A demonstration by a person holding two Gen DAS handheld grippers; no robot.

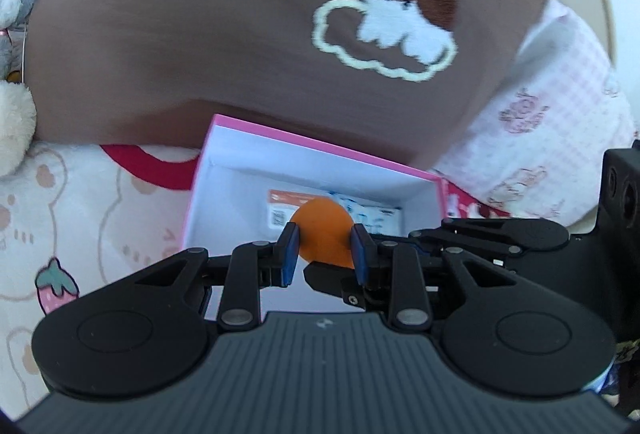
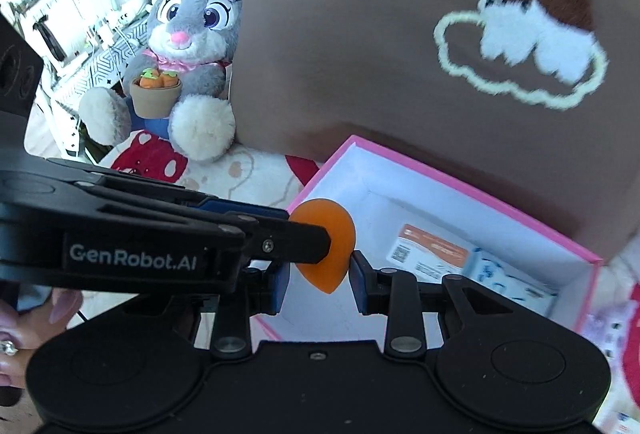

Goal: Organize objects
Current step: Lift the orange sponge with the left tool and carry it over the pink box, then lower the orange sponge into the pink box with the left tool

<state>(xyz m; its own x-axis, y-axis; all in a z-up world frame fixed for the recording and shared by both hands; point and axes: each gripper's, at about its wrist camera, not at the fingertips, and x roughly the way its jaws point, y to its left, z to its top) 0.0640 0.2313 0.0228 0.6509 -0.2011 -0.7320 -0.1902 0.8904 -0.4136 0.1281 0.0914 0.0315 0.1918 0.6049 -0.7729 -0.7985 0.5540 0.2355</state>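
An orange teardrop-shaped sponge (image 1: 322, 230) (image 2: 326, 222) hangs over an open pink box (image 1: 320, 146) (image 2: 460, 190) with a white inside. My left gripper (image 1: 325, 244) is shut on the sponge, both blue pads pressing its sides. In the right wrist view it reaches in from the left (image 2: 308, 234). My right gripper (image 2: 320, 274) has the sponge's narrow end between its pads and its right pad touches it. The left gripper's finger hides the other contact. A small carton with an orange label (image 1: 280, 206) (image 2: 436, 254) lies in the box.
A brown pillow (image 1: 240, 34) (image 2: 360, 54) with a cloud and puppy patch stands right behind the box. A grey plush bunny (image 2: 188, 34) holding a carrot pot sits to the left. Everything rests on a printed bed sheet (image 1: 80, 214). A pink checked cushion (image 1: 560, 134) lies at the right.
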